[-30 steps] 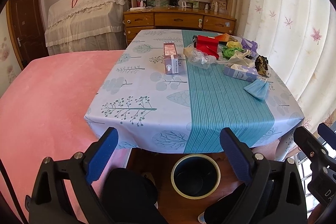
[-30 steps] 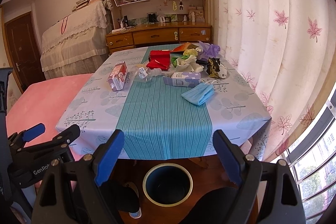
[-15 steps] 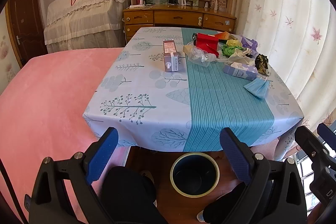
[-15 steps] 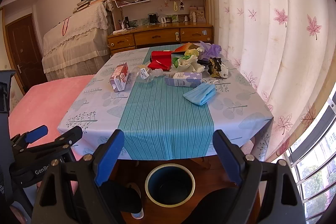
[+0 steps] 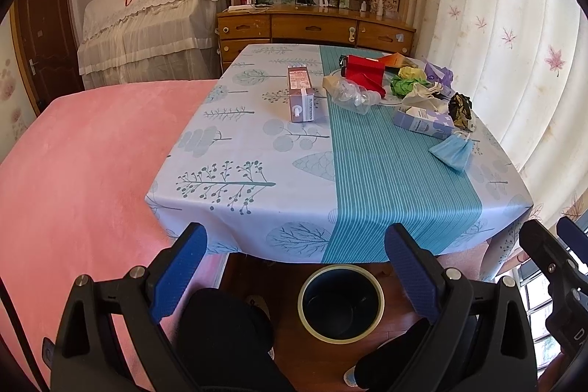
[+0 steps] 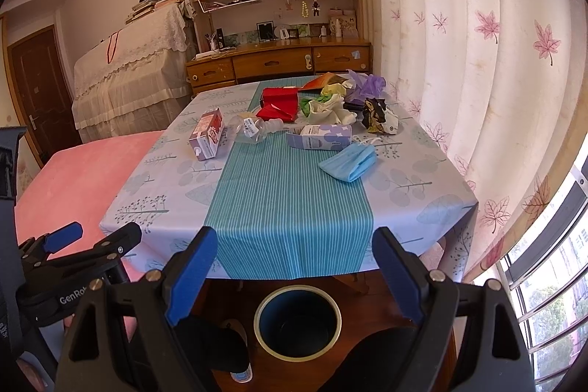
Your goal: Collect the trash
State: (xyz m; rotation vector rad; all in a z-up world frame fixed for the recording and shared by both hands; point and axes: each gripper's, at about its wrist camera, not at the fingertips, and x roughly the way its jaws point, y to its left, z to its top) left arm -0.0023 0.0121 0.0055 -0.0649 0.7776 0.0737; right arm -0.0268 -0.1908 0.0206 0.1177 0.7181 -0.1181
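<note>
Trash lies at the far right of the table (image 5: 257, 201): a pink drink carton (image 5: 301, 94), a crushed clear bottle (image 5: 352, 94), a red wrapper (image 5: 364, 70), a purple-white carton (image 5: 422, 122), a blue face mask (image 5: 454, 151) and several crumpled papers (image 5: 408, 85). A dark round bin (image 5: 341, 304) stands on the floor below the near table edge; it also shows in the right wrist view (image 6: 297, 320). My left gripper (image 5: 294, 267) is open and empty above the floor. My right gripper (image 6: 294, 274) is open and empty over the bin.
A pink bed (image 5: 81, 164) lies left of the table. A curtain (image 5: 514, 43) and window are on the right. A wooden dresser (image 5: 312, 32) with bookshelves stands behind the table. The person's dark shoes (image 5: 224, 329) are beside the bin.
Both grippers have drawn back and risen slightly from the table, so the table and bin look a little smaller and lower. Both stay open. Nothing on the table has moved.
</note>
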